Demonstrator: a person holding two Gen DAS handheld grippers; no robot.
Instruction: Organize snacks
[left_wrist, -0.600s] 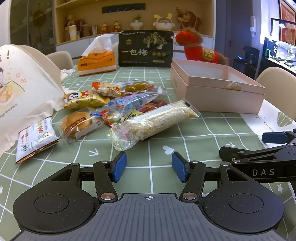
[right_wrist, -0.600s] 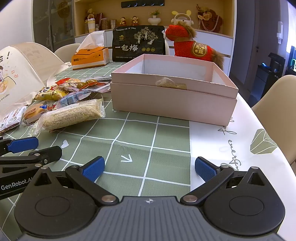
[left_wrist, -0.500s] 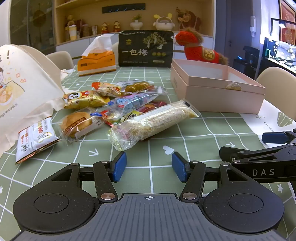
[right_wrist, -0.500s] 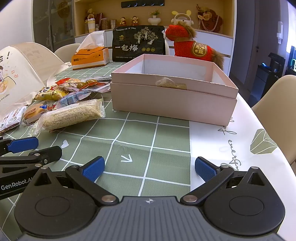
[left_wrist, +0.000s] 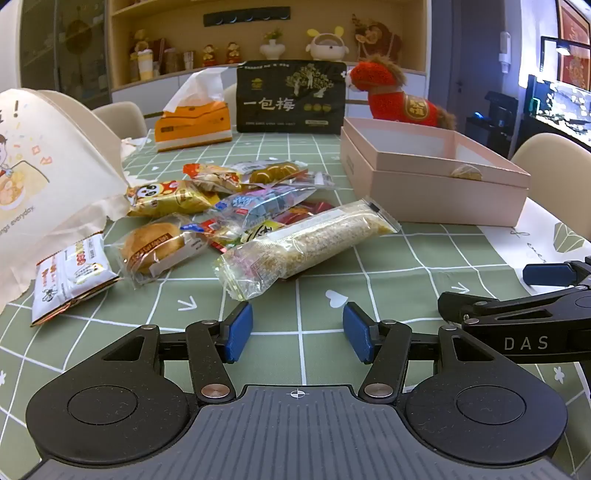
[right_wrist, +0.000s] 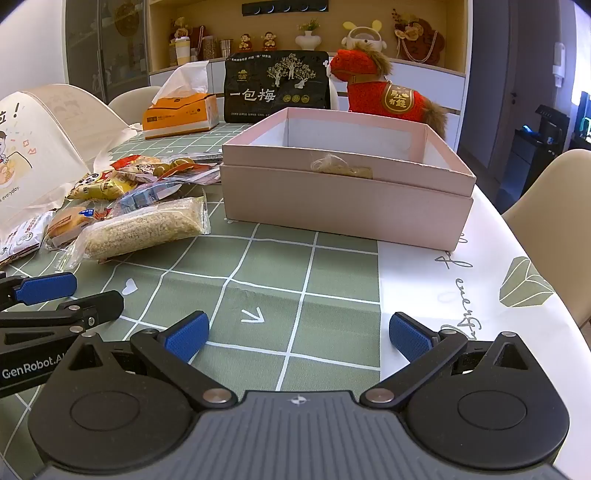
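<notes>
**Snack pile and open box, both tools idle**

Item one: a long clear-wrapped bar of pale puffed grain (left_wrist: 306, 245), which I see lying flat on the green checked tabletop (left_wrist: 406, 269), nearest of the pile to my left hand-held gripper (left_wrist: 297, 332). Behind it, touching or overlapping one another: a round golden bun in clear wrap (left_wrist: 157, 245), a yellow packet printed with a panda face (left_wrist: 166, 197), a blue-and-white clear packet (left_wrist: 258, 205), an orange-red packet (left_wrist: 210, 177) and a clear packet of brown pieces (left_wrist: 275, 171). A white packet with red lettering (left_wrist: 70, 273) lies apart at the pile's left edge.

Item two: a pale pink rectangular cardboard box (right_wrist: 343, 199), lid off, to the right of the pile and close to it. A small tan twine-like bit (right_wrist: 338, 166) shows at its near rim; I cannot tell what it is.

Item three: my left hand-held gripper, blue pads set moderately apart, holding nothing, low over the tabletop just short of the grain bar. My right hand-held gripper (right_wrist: 299, 334), pads spread wide, also holding nothing, faces the box.

Surroundings: a cream printed cloth bag (left_wrist: 48, 162) at the far left, an orange tissue box (left_wrist: 192, 125), a black printed snack bag standing upright (left_wrist: 291, 98) and a red plush horse (right_wrist: 384, 92) behind the box.
</notes>
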